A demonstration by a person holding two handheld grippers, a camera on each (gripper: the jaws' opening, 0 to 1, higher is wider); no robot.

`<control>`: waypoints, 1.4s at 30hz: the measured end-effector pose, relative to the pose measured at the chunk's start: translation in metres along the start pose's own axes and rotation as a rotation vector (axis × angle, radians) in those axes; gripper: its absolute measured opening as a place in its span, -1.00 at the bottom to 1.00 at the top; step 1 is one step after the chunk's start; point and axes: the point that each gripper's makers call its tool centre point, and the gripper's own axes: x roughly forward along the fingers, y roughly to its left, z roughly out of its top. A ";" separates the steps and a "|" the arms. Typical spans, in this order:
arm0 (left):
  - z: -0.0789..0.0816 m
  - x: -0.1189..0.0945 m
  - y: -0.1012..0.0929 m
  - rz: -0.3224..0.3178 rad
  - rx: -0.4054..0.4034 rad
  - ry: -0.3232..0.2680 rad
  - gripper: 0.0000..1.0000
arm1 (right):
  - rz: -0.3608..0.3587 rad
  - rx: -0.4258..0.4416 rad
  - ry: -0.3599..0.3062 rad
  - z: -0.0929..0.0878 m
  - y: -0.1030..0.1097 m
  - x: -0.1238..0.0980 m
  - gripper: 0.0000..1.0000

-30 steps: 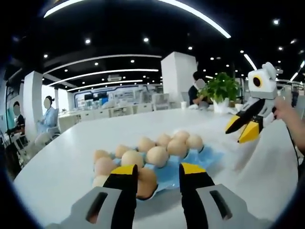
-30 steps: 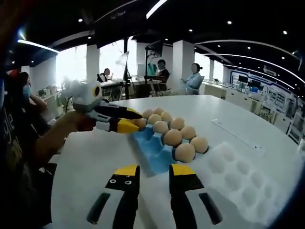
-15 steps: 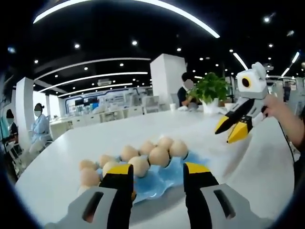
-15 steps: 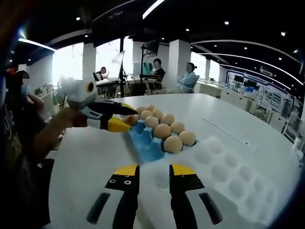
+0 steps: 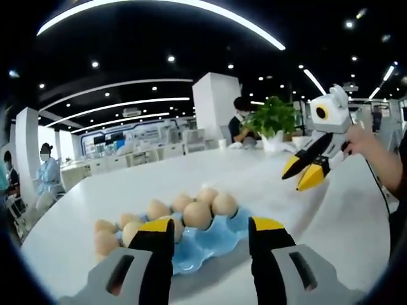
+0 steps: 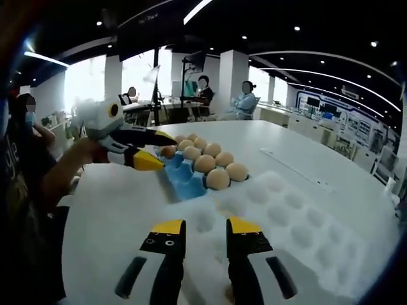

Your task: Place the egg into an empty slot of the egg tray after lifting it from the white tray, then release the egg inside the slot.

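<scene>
1. Standing apart with nothing between their yellow tips, the jaws of the left gripper (image 5: 211, 234) hang just over the near edge of the blue egg tray (image 5: 219, 236); in the right gripper view this same gripper (image 6: 154, 151) reaches in from the left, its tips at the tray's far-left corner, touching or nearly touching an egg there, though I cannot tell which.
2. Spread likewise and empty, the jaws of the right gripper (image 6: 205, 236) hover above the white tray (image 6: 299, 235), which lies against the egg tray's near side; in the left gripper view this gripper (image 5: 300, 173) hangs in the air well to the right of the egg tray, held by a person's hand (image 5: 360, 140).
3. Sitting in the egg tray's slots, the brown eggs (image 6: 218, 178) fill the rows farther from the right gripper; the blue slots nearest the white tray lie bare.
4. Bearing both trays is a white table (image 5: 267, 184); a potted plant (image 5: 275, 121) stands beyond the egg tray at the table's far edge.
</scene>
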 end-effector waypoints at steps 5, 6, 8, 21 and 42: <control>0.000 0.003 -0.012 -0.051 -0.012 0.006 0.10 | -0.016 0.000 0.013 -0.007 -0.007 -0.007 -0.45; -0.001 0.004 -0.015 -0.067 -0.006 0.011 0.12 | -0.021 -0.001 0.018 -0.009 -0.009 -0.010 -0.45; -0.001 0.005 -0.019 -0.074 0.010 0.019 0.14 | -0.036 0.002 0.022 -0.012 -0.011 -0.012 -0.45; -0.005 0.006 -0.033 -0.127 0.020 0.034 0.34 | -0.064 -0.042 0.079 -0.029 -0.025 -0.032 -0.34; -0.007 0.011 -0.047 -0.187 0.037 0.051 0.38 | -0.017 -0.153 0.255 -0.046 -0.036 -0.040 -0.34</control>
